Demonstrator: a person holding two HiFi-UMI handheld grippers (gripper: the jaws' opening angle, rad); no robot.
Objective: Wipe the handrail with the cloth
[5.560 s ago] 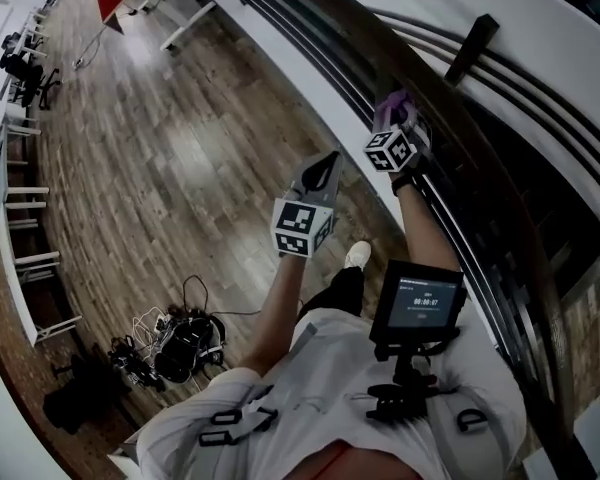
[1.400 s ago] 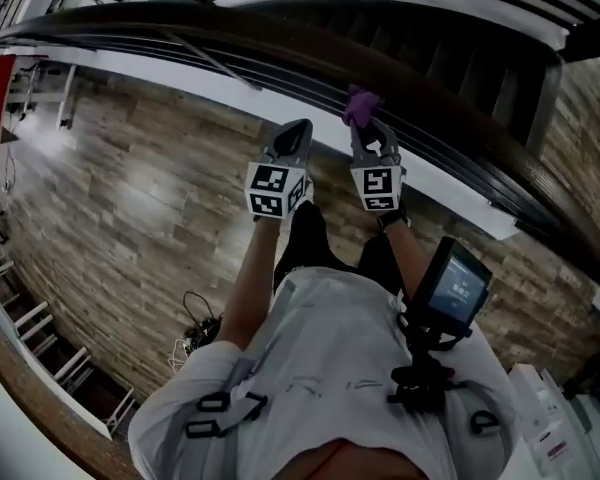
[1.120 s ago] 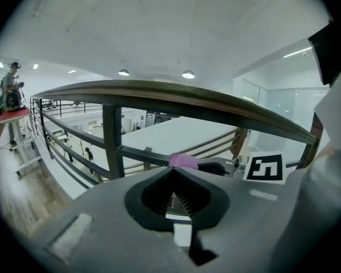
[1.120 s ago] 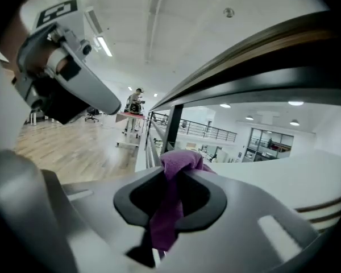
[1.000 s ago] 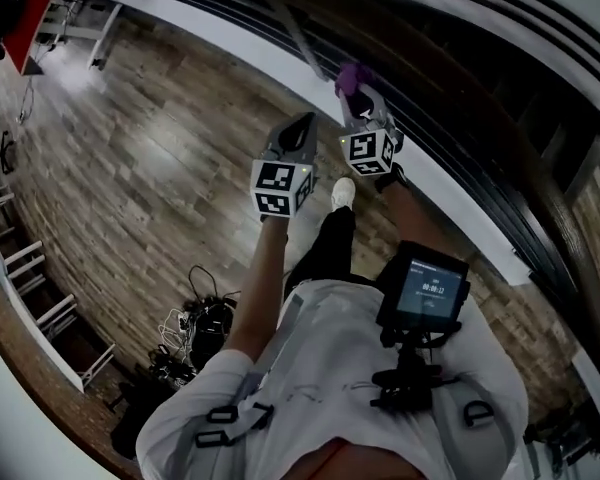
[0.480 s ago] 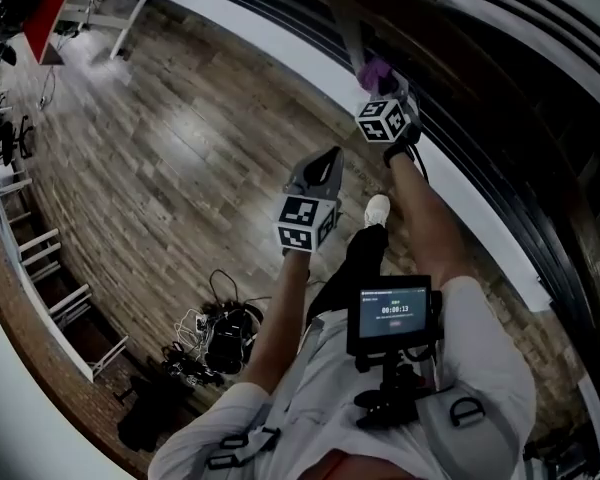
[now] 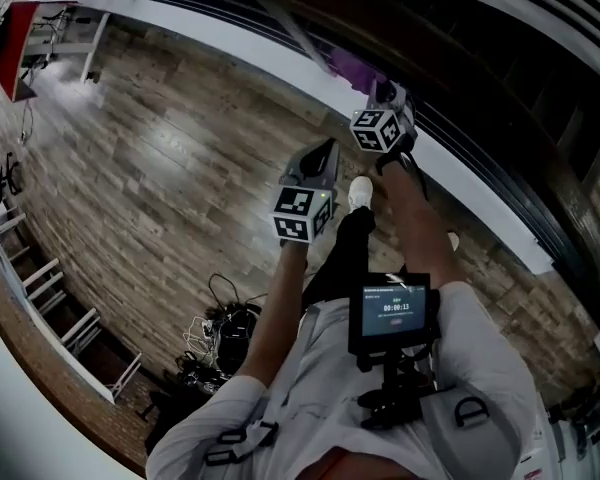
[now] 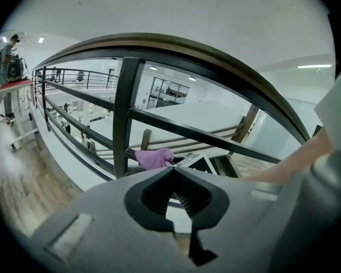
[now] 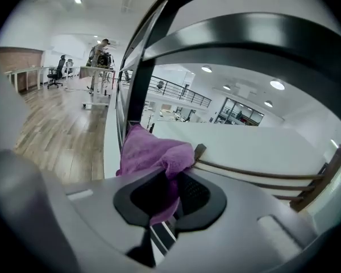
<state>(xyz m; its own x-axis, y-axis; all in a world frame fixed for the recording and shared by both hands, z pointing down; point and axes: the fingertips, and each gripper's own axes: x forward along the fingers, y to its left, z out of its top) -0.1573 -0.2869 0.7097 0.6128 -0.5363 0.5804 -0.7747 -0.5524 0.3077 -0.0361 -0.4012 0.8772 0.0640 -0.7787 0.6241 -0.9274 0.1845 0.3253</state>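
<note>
A dark wooden handrail (image 7: 480, 118) tops a black metal railing across the upper part of the head view. My right gripper (image 7: 384, 92) reaches up to the railing, shut on a purple cloth (image 7: 352, 66) that looks smeared along the bars. In the right gripper view the cloth (image 9: 153, 152) bunches out of the shut jaws, beside a black post (image 9: 139, 90) and under the handrail (image 9: 244, 33). My left gripper (image 7: 325, 150) hangs lower and to the left, shut and empty. In its own view the jaws meet (image 8: 171, 169), with the cloth (image 8: 153, 157) and the handrail (image 8: 187, 47) beyond.
A white ledge (image 7: 230, 43) runs under the railing, with wood plank floor (image 7: 150, 168) far below. A bundle of cables and gear (image 7: 220, 333) lies on that floor. A small screen (image 7: 390, 313) is mounted at the person's chest. A person stands by a distant red table (image 8: 8, 56).
The head view has swung a little to the right. The right gripper stays at the railing, shut on the cloth, now slightly lower. The left gripper remains shut and empty beside it.
</note>
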